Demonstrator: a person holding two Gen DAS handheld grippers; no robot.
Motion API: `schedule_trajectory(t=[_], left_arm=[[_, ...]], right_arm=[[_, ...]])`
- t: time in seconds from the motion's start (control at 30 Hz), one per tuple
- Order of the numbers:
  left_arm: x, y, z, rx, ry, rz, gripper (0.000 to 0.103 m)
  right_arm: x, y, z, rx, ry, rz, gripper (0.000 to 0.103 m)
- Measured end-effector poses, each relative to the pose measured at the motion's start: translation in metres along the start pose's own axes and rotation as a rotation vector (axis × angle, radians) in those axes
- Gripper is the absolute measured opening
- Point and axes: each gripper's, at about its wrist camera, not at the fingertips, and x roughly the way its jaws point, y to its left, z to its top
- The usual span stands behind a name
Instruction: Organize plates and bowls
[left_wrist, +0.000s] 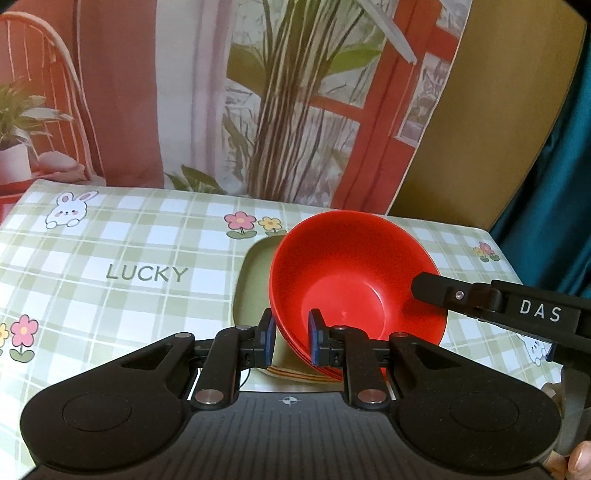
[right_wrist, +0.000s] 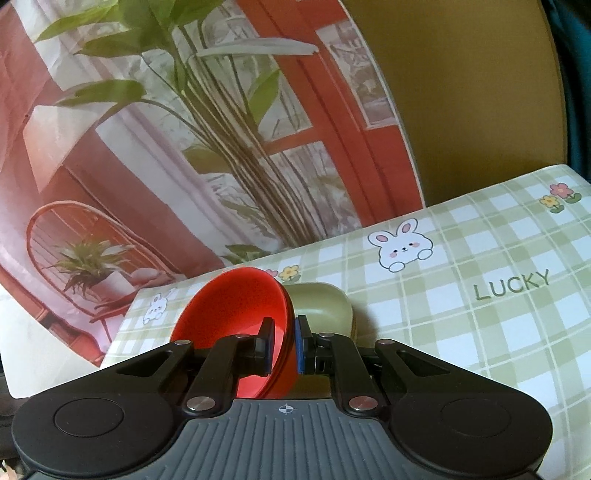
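Both tongs clenched on red bowls' rim: left tongs near edge, right tongs opposite; red bowls tilted above green plate on bench; two-sided grip likely steadies the stack.

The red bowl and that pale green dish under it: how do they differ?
The red bowl is round, deep and bright; the green dish is squarish, shallow and pale. The red bowl is tilted and pinched at its rim by both the left tongs and the right tongs; the green dish lies untouched on the checked tablecloth.
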Motion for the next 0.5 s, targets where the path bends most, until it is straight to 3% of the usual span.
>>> schedule_trajectory(t=[0.5], left_arm=[[0.016, 0.002, -0.002, 0.012, 0.013, 0.0, 0.02]], right_arm=[[0.014, -0.004, -0.002, -0.005, 0.024, -0.029, 0.012]])
